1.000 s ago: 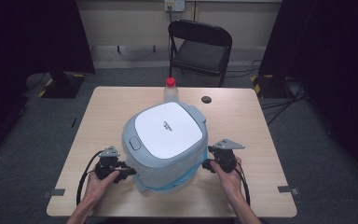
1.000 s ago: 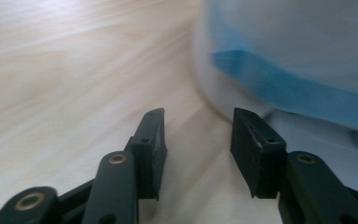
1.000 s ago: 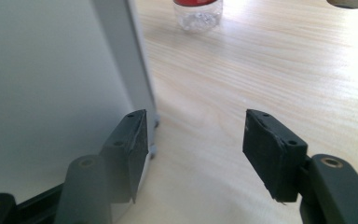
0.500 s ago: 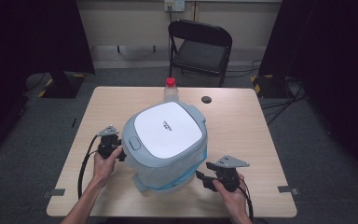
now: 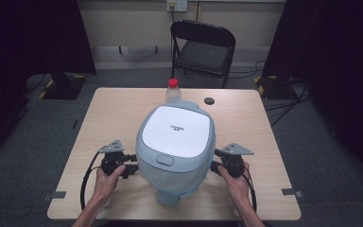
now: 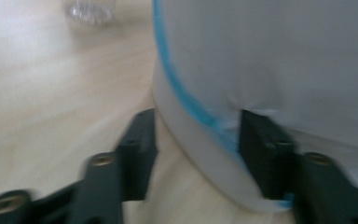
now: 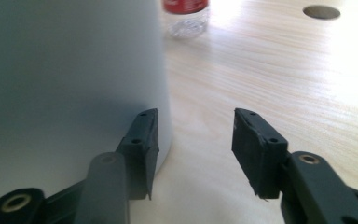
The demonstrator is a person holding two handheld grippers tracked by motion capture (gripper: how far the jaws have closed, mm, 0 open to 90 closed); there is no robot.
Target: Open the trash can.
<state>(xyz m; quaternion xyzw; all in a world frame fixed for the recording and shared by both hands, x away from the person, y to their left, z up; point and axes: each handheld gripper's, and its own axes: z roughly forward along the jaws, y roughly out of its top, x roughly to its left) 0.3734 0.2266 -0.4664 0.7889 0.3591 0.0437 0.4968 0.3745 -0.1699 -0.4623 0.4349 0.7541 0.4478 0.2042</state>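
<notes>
A big pale-blue bin with a white lid [image 5: 176, 132] stands at the middle of the wooden table [image 5: 108, 113]. A white bag with a blue edge [image 5: 172, 184] bulges from its near side. My left gripper [image 5: 131, 169] is at the bin's left side. In the left gripper view its jaws [image 6: 198, 126] stand apart, with the bag's blue-edged rim [image 6: 191, 133] between them. My right gripper [image 5: 214, 164] is at the bin's right side. It is open [image 7: 193, 121] over bare table, its left finger close to the bin's wall [image 7: 70, 70].
Behind the bin stands a clear bottle with a red cap [image 5: 172, 90], also in the right gripper view [image 7: 186, 16]. A small black disc [image 5: 210, 100] lies at the far right of it. A black folding chair [image 5: 201, 45] stands beyond the table.
The bin has turned, and its lid front now faces the near edge. My left gripper has come back toward the near edge. My right gripper has moved up to the bin's right side.
</notes>
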